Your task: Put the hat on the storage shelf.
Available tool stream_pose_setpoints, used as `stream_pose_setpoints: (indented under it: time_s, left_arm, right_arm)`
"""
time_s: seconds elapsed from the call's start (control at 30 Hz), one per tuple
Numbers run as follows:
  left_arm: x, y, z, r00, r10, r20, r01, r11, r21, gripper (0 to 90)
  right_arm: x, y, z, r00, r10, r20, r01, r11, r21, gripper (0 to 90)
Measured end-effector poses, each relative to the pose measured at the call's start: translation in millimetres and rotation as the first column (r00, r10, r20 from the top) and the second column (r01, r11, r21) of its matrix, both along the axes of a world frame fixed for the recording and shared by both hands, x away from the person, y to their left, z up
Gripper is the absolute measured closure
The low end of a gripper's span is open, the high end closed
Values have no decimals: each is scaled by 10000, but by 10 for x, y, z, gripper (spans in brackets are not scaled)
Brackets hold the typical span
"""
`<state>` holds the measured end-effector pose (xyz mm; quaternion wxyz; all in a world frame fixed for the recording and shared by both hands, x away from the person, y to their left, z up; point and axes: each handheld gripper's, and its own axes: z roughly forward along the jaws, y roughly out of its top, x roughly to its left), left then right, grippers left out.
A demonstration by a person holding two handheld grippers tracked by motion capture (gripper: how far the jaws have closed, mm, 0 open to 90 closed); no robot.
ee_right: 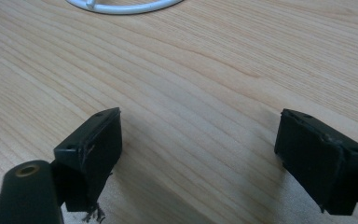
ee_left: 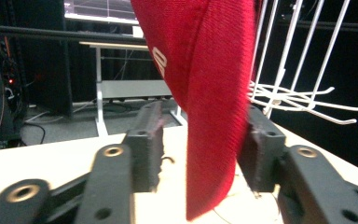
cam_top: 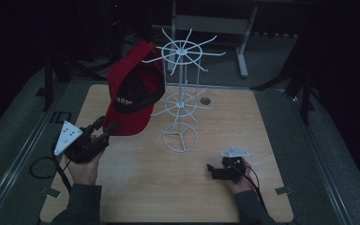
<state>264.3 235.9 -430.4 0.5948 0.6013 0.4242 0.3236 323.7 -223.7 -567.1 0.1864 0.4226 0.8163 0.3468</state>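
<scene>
Cap [cam_top: 135, 91], red, hangs from a white wire rack [cam_top: 182, 93] standing on a pale wood tabletop [cam_top: 178, 187] in a dim room with dark walls. Its brim sits between the left claw's [ee_left: 200, 140] spread jaws, unpinched. The right claw [ee_right: 200, 154] rests wide open, low over bare wood.
</scene>
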Motion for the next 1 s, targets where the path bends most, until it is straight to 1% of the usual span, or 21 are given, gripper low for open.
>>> stream_pose_setpoints:
  time_s: [0.03, 0.07, 0.13, 0.17, 0.37, 0.4, 0.43, 0.47, 0.67, 0.8, 1.0]
  left_arm:
    - [3, 1, -2, 10000, 43, -52, -43, 10000, -18, 524]
    - [12, 12, -8, 9997, 98, -204, -99, 10000, -4, 478]
    - [13, 16, -12, 9996, 153, -221, -153, 9999, -1, 465]
    - [12, 18, -17, 9995, 238, -195, -238, 9997, 1, 420]
    - [-8, 37, -33, 9976, 664, -204, -661, 9977, 161, 371]
    - [-8, 37, -33, 9976, 664, -204, -661, 9977, 161, 365]
    - [-23, 56, -35, 9960, 882, -138, -881, 9961, 92, 365]
    - [-28, 67, -33, 9955, 939, -126, -939, 9956, 54, 342]
    - [-33, 119, -18, 9922, 1231, -216, -1230, 9924, 82, 277]
    - [-26, 134, -32, 9916, 1250, -347, -1248, 9921, 85, 244]
    - [0, 152, -48, 9915, 1172, -563, -1170, 9931, 74, 231]
  right_arm:
    - [0, 0, 0, 10000, 0, 0, 0, 10000, 0, 147]
    - [-1, 1, 0, 10000, -8, -4, 8, 10000, 8, 147]
    - [-2, 2, 0, 10000, -18, -14, 18, 10000, 11, 147]
    - [-2, 1, 0, 10000, -19, -9, 19, 10000, -1, 147]
    - [-1, 0, 0, 10000, -9, -4, 9, 10000, -13, 147]
    - [-1, 0, 0, 10000, -9, -4, 9, 10000, -13, 147]
    - [-1, 0, 0, 10000, -7, -4, 7, 10000, -7, 147]
    - [-1, 0, 0, 10000, -9, -7, 9, 10000, -5, 147]
    - [-1, 0, 0, 10000, -13, -2, 13, 10000, -10, 147]
    - [-1, 0, 0, 10000, -4, -6, 4, 10000, -9, 147]
    - [-1, 0, 0, 10000, -4, -6, 4, 10000, -9, 147]
